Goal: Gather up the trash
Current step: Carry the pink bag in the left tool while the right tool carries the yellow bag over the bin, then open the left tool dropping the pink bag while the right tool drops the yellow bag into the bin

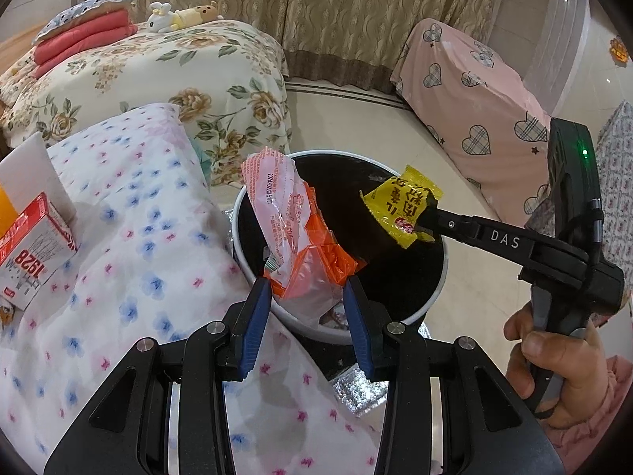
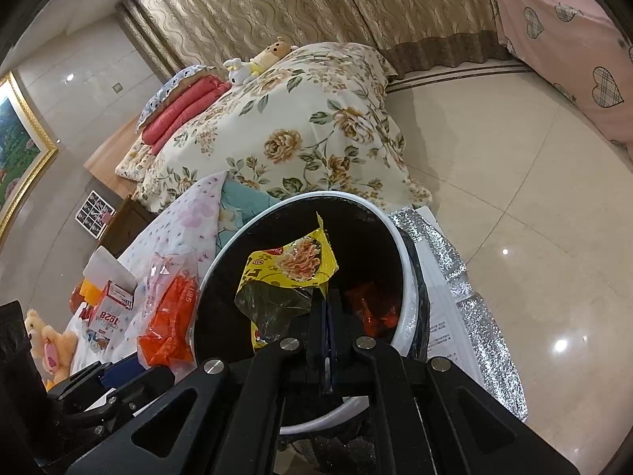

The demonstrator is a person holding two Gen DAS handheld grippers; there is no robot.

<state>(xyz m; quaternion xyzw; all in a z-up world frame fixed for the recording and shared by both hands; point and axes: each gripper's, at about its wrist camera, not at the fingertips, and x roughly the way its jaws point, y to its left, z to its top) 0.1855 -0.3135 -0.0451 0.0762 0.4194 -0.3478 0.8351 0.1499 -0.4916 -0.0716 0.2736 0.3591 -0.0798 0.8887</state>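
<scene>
Left gripper point(image 1: 306, 297): angled downward, jaws clamped on orange-and-clear plastic bag point(image 1: 294, 233) above bin rim.
Right gripper point(image 2: 326, 308): tilted down, yellow snack wrapper point(image 2: 290, 269) pinched over white-rimmed trash bin point(image 2: 407, 277).

Crumpled orange-and-clear plastic wrapper point(image 1: 300, 237) held upright over white-rimmed, black-lined trash bin point(image 1: 253, 277). Yellow printed snack packet point(image 1: 401, 208), torn open, suspended above bin mouth, apart from wrapper.

Soft, even indoor light, fairly bright. Ceiling lamps glare as white spots on the glossy floor point(image 2: 514, 237) at right. Fisheye bending and dark vignette corners; centre sharp, edges slightly soft.
</scene>
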